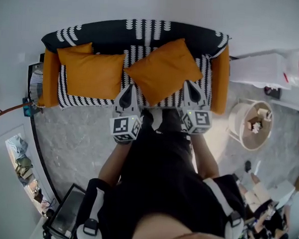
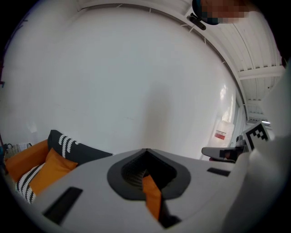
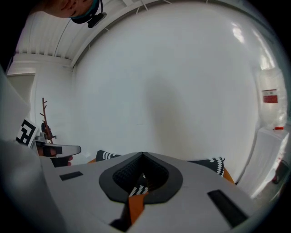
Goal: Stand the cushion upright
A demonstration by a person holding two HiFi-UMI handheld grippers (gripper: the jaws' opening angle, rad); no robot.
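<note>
A black sofa (image 1: pixel 144 33) with white pattern and orange arms stands against the white wall. On its seat an orange cushion (image 1: pixel 162 69) lies tilted like a diamond, leaning toward the backrest. My left gripper (image 1: pixel 129 88) is shut, its tips at the cushion's lower left edge. My right gripper (image 1: pixel 191 84) is shut too, its tips just below the cushion's right corner. Neither holds anything that I can see. In the left gripper view the left gripper (image 2: pixel 145 151) has its jaws closed, with orange showing behind the slit. The right gripper (image 3: pixel 143 154) looks the same in its own view.
A second orange cushion (image 1: pixel 94 73) rests on the sofa's left half, a smaller one (image 1: pixel 75 50) behind it. A round white side table (image 1: pixel 250 125) and a white cabinet (image 1: pixel 258 67) stand to the right. A black box (image 1: pixel 65 217) sits on the grey floor at lower left.
</note>
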